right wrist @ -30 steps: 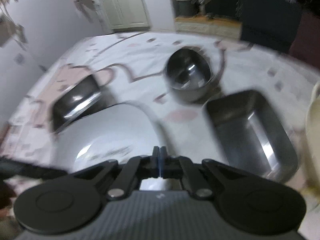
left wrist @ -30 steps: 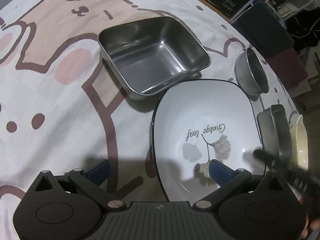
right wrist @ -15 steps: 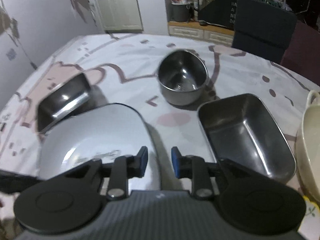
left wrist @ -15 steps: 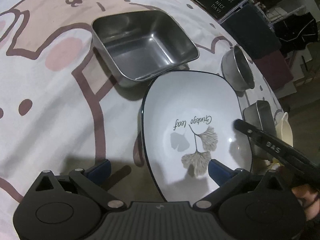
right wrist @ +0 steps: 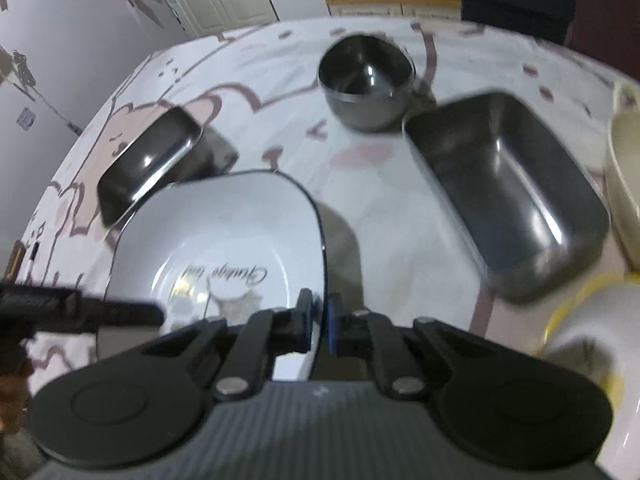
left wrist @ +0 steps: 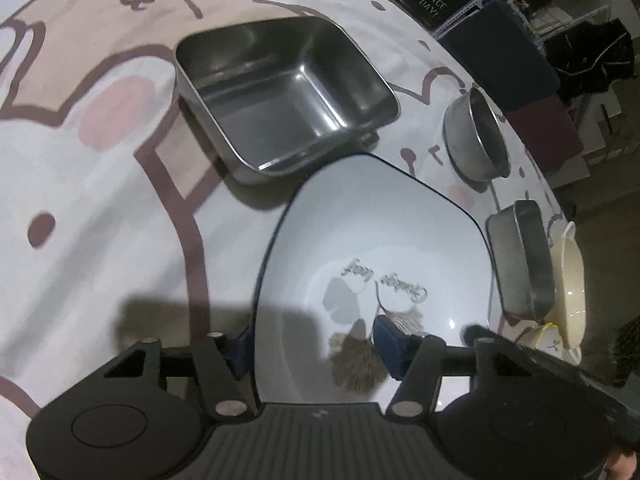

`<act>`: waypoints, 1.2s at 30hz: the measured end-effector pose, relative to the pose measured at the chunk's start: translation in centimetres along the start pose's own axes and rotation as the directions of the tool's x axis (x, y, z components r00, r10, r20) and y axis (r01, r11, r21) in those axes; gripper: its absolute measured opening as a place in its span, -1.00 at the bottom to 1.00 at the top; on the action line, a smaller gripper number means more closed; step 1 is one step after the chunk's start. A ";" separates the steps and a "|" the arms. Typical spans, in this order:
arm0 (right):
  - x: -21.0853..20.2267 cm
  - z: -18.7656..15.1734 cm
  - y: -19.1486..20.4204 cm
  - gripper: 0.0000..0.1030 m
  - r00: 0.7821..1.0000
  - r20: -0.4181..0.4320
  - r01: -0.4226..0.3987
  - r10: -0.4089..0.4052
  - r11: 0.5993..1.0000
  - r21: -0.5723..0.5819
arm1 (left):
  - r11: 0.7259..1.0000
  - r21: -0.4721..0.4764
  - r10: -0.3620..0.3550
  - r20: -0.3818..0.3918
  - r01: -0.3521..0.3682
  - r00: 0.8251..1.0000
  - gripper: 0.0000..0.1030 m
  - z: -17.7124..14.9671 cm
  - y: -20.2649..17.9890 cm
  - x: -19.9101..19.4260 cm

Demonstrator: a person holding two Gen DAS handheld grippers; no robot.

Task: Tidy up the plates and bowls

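Left wrist view, left to right: the patterned cloth (left wrist: 100, 208) covers the surface; a square steel tray (left wrist: 286, 96) sits beyond the white plate (left wrist: 360, 240) with the ginkgo print, which lies near the middle of the surface; a round steel bowl (left wrist: 476, 140), a second steel tray (left wrist: 520, 260) and a cream dish (left wrist: 572, 280) stand further right. The left gripper (left wrist: 312, 344) straddles the plate's near left rim, its fingers closing with the rim between them, one blue pad under the edge and one over the well; firm contact cannot be told. Right wrist view: the right gripper (right wrist: 319, 320) has its fingers closing to a narrow gap on the plate's right rim and appears to pinch it; the steel tray (right wrist: 508, 184) lies just beside. Risks, as a judgement: a glazed, sloping rim may slip from a shallow pinch; uneven lifting by the two grippers may tilt the plate into the tray beside it; dragging may bunch the cloth and shift the neighbouring bowls. Against one second earlier: the left fingers stood fully spread astride the rim, the right fingers were pressed together above the plate, holding nothing, and that view was blurred.
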State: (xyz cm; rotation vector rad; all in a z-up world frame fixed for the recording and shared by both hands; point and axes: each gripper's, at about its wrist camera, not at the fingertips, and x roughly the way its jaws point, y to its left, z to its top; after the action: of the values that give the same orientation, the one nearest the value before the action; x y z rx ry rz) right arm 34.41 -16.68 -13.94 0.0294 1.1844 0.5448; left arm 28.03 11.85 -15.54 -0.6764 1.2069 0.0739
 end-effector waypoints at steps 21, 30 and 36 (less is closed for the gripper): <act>2.0 -0.2 -2.1 -0.76 0.988 0.039 -0.154 0.149 0.973 0.172 | 0.992 0.126 0.012 -0.018 -0.009 1.000 -0.72 3.0 1.1 0.1; -0.4 -2.8 0.0 -0.75 0.995 -0.031 -0.087 0.092 0.987 0.136 | 0.978 0.209 0.034 -0.035 -0.026 0.999 -0.64 1.3 0.4 -1.1; -1.8 -5.0 0.8 -0.73 0.995 -0.087 -0.040 0.055 0.986 0.163 | 0.963 0.266 0.057 -0.075 -0.035 0.996 -0.63 -0.5 -0.4 -0.8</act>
State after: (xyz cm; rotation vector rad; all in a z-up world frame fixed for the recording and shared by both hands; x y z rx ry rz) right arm 29.21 -18.05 -14.09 0.1727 1.3179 0.4955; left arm 27.45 11.50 -14.70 -0.4198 1.2840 -0.0766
